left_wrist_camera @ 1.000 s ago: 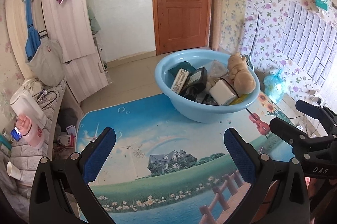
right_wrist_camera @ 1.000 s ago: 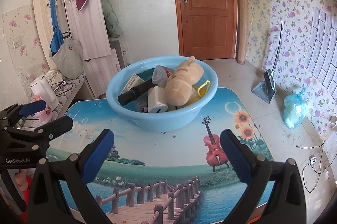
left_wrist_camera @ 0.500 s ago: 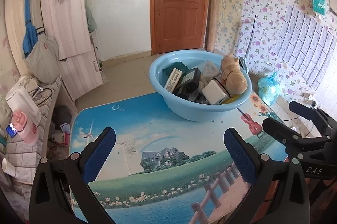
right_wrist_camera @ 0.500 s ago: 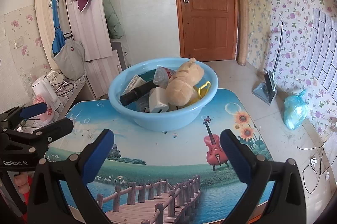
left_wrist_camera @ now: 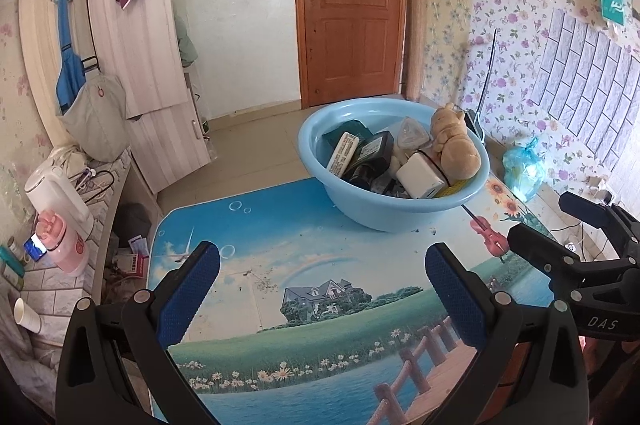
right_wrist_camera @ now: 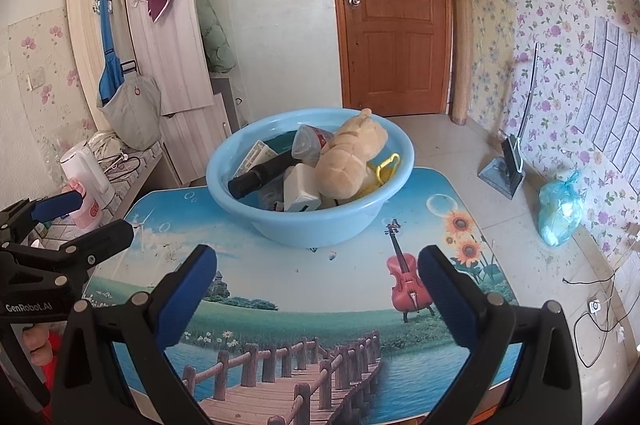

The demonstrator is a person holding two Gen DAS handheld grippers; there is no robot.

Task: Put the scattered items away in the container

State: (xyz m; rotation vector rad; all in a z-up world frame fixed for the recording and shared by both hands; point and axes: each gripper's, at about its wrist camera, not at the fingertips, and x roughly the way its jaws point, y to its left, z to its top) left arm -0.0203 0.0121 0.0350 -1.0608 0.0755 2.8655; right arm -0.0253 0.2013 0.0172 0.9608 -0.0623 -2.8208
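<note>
Filled basin (right_wrist_camera: 320, 225) ahead, apart from both tools.

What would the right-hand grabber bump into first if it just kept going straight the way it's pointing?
Probably the blue basin. The right gripper is open and empty above the picture-printed table, and the basin's near wall sits straight ahead between its fingers. Height is hard to judge; it might skim over the rim into the plush toy.

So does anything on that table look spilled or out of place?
Mostly tidy: the items sit piled in the blue basin. Only small dark crumbs are scattered on the tabletop beside it. Both claws, left and right, are open and empty.
</note>
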